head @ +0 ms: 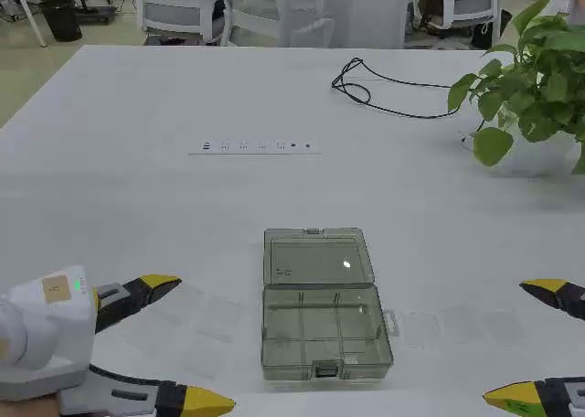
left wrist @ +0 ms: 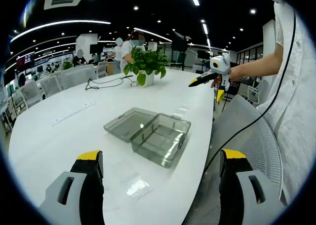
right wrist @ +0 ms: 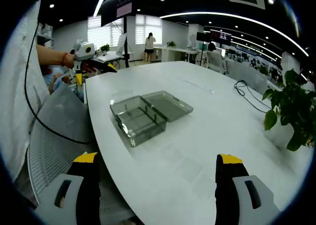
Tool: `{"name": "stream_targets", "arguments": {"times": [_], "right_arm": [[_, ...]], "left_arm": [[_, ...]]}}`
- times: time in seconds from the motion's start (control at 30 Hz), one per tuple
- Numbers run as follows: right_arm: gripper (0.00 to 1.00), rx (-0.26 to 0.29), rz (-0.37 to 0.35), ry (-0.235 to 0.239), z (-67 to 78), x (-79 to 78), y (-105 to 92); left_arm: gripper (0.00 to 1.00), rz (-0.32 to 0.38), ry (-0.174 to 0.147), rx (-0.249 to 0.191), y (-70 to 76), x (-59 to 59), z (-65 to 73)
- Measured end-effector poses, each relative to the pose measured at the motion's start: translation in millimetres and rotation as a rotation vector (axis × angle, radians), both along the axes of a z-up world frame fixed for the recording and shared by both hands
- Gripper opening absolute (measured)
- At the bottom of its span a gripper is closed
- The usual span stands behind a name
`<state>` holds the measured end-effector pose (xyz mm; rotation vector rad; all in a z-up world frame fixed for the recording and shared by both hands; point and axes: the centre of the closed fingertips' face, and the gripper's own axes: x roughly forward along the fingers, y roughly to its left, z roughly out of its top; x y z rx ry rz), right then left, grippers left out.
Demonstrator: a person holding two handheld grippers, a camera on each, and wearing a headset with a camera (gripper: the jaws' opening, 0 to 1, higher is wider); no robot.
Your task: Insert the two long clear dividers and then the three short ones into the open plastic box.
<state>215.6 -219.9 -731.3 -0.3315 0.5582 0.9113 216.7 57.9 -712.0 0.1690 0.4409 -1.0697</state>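
At the left, the left gripper [head: 198, 340] is held low over the table edge with its yellow-tipped jaws spread wide and nothing between them. Just beside it, left of the box, faint clear sheets [head: 206, 321] are seen lying flat; these are judged to be the long dividers, though their outlines are hard to make out. The open plastic box [head: 267, 336] is placed in the middle near the front edge, its lid [head: 318, 257] folded back flat. Thin lines are seen inside it, and whether any divider is seated cannot be told. To its right, a row of smaller clear pieces [head: 457, 327], probably the short dividers, is laid out. The right gripper [head: 507, 342] is also held spread and empty.

The first step, fetching a long divider, is judged to be not yet begun. A thin flat sheet must be lifted by its edge, so a low, careful pinch is called for.

The white table [head: 137, 161] carries an inset socket strip [head: 256, 146], a black cable [head: 384, 92] and a potted plant [head: 535, 88]. Office chairs [head: 183, 5] are lined up beyond.
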Motion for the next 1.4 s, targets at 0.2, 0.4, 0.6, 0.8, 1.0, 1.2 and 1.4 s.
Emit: {"name": "stream_targets", "arguments": {"times": [0.2,0.4,0.6,0.8,1.0,1.2,1.4], "right_arm": [[0.98,-0.002,0.002,0.000,-0.2,0.3,-0.1],[0.98,-0.002,0.001,-0.003,1.5,1.9,-0.8],[0.98,-0.006,0.001,-0.005,1.6,3.1,-2.2],[0.97,-0.006,0.004,-0.003,1.5,2.8,-1.7],[0.97,-0.007,0.005,-0.005,2.3,3.7,-1.8],[0.97,-0.006,0.007,-0.006,2.6,3.7,-1.8],[0.97,-0.006,0.007,-0.005,1.6,3.1,-2.0]], "left_arm": [[1.00,-0.003,0.000,0.000,-1.3,-0.3,1.3],[1.00,-0.005,-0.002,0.003,-0.8,0.9,1.3],[1.00,-0.007,0.000,0.002,-1.8,1.4,0.9],[1.00,-0.005,-0.001,0.003,-1.1,2.3,0.5],[1.00,-0.006,0.000,0.004,-0.1,2.1,-2.0],[1.00,-0.005,0.001,0.001,-0.2,2.3,-2.2],[1.00,-0.008,0.003,0.002,0.0,2.1,-3.8]]}}
